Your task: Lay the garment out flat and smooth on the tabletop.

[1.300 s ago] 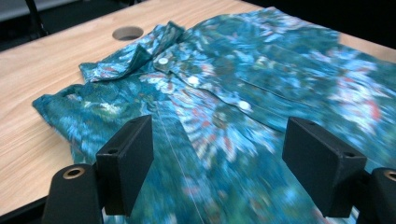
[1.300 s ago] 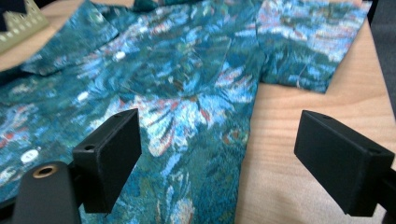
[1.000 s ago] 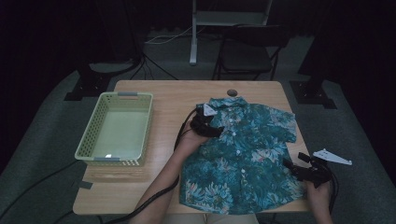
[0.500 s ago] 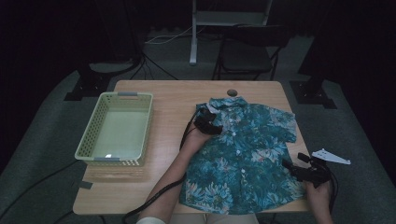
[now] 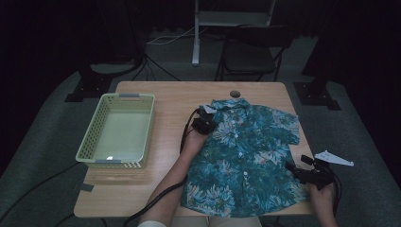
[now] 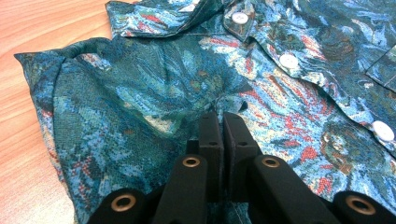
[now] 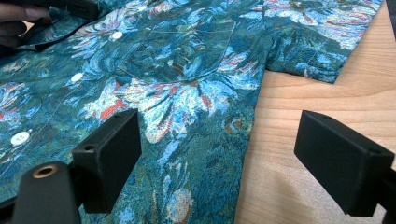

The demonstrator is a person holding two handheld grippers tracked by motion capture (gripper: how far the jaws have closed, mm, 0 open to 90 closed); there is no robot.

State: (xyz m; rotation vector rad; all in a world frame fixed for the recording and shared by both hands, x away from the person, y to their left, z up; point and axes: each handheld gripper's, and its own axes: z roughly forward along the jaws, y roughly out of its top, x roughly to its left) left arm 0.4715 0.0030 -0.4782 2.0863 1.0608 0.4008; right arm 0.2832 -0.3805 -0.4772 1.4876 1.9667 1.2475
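Shirt (image 5: 246,156) lies spread flat on the table (image 5: 170,99), buttons up. Since a second ago the left gripper (image 6: 222,122) has sunk onto the shoulder and its jaws have just been closing, now pinching fabric. Right gripper (image 7: 219,158) hovers spread wide at the hem edge, forearm low.

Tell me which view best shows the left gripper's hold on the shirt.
The left gripper view: the left gripper is shut, pinching a fold of shirt. The high view shows it small, near the collar; the right gripper view, a dark corner.
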